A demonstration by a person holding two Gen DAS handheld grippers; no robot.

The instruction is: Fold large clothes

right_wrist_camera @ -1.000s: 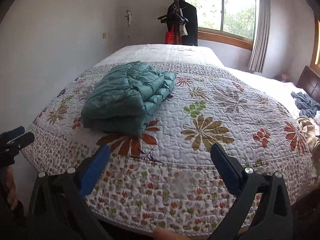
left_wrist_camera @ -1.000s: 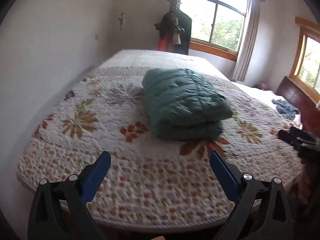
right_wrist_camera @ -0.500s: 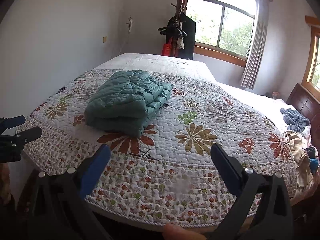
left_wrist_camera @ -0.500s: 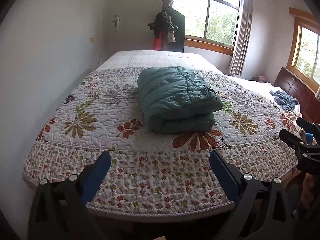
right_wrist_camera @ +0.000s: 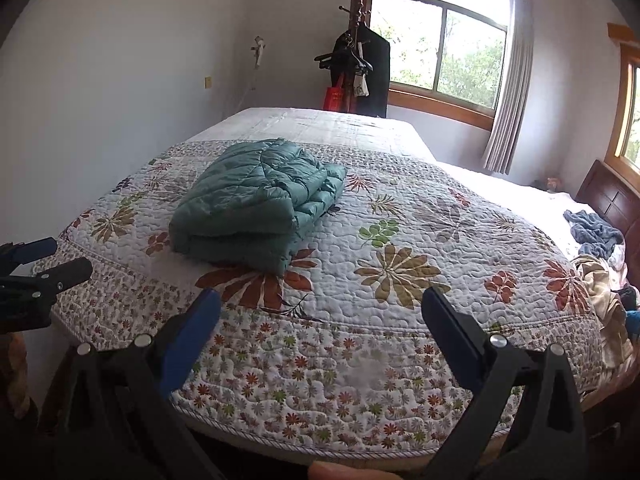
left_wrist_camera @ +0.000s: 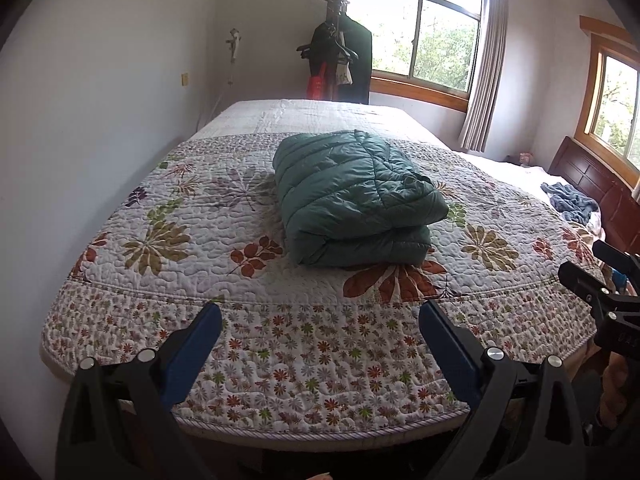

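A teal quilted puffer jacket (left_wrist_camera: 356, 196) lies folded into a thick bundle on the floral bedspread (left_wrist_camera: 168, 264); the right wrist view shows the jacket (right_wrist_camera: 256, 204) left of centre. My left gripper (left_wrist_camera: 320, 316) hangs open over the near edge of the bed, well short of the jacket, with nothing between its blue pads. My right gripper (right_wrist_camera: 320, 300) is open too, above the bedspread (right_wrist_camera: 400, 320) and to the right of the bundle. Each view catches the other gripper at its side edge.
A coat rack (left_wrist_camera: 340, 44) with dark clothes stands at the far end by the window. A blue cloth (right_wrist_camera: 592, 232) and a cream garment (right_wrist_camera: 600, 292) lie at the bed's right side near the wooden headboard (right_wrist_camera: 612, 196). A white wall runs along the left.
Both grippers have pulled back and risen from the bed, so the jacket looks smaller and more of the room shows. Both stayed open and the jacket has not moved.
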